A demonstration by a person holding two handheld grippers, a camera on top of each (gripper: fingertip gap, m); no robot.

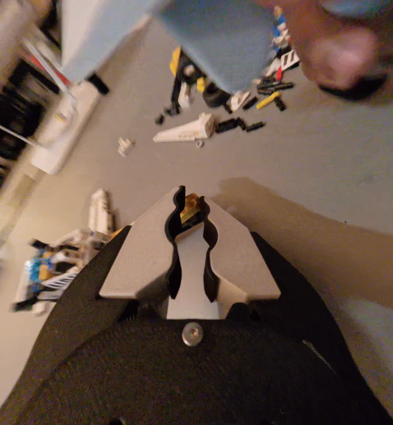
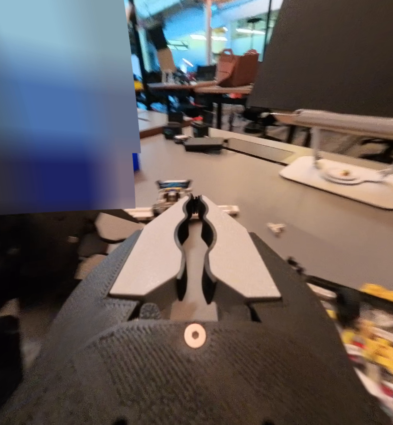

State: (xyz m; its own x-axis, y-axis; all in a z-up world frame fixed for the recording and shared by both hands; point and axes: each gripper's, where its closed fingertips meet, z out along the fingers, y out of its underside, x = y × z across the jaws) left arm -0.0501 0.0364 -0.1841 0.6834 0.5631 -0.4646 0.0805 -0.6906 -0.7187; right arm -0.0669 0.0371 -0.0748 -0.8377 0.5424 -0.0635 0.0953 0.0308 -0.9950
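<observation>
Grey worktop [image 1: 282, 161] is carrying scattered toy brick pieces [image 1: 225, 96] while my left hand-held gripper [image 1: 192, 202], nearly closed, is pinching a small yellow brick [image 1: 190, 207] at its tips, lifted clear. My right hand-held gripper [image 2: 195, 202] is clamping a thin black piece [image 2: 195, 204] before the white toy car [image 2: 170, 195].

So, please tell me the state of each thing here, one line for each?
Left gripper: jaws closed on a yellow brick.
Right gripper: jaws shut on a thin black piece.
Toy car model: partly built, on the table.
Loose pieces: scattered.
</observation>
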